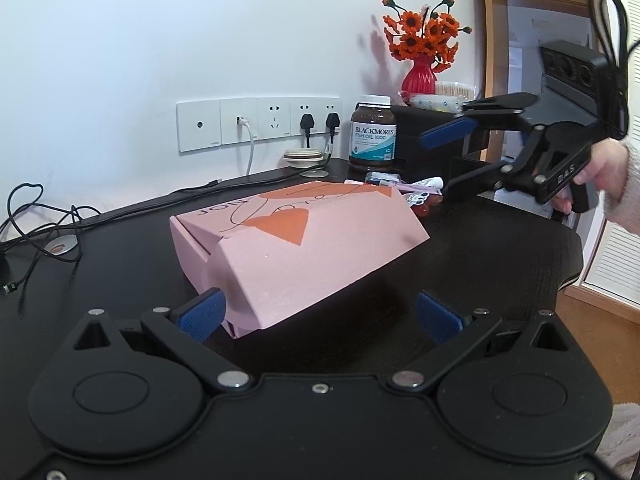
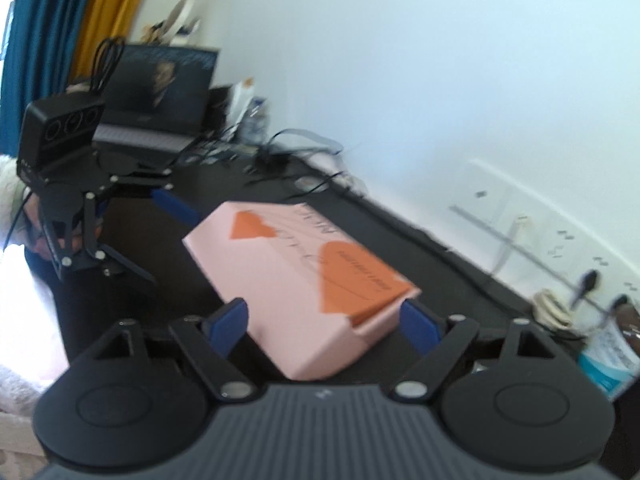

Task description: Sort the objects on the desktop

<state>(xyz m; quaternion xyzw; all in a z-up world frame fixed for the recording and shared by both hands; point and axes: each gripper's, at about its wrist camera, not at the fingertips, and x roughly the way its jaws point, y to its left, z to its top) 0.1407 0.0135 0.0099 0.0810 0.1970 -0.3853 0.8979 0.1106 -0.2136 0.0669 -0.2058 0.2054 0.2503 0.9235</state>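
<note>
Pink box [image 1: 296, 256] on desk [image 1: 480, 264], left gripper [image 1: 320, 312] spread at its near corner, right gripper [image 1: 440, 160] spread beyond it, holding nothing, bottle [image 1: 373, 132] behind.

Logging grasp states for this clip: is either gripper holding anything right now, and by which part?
Nothing is held. The left gripper and right gripper are open; the pink box lies on the desk.
</note>
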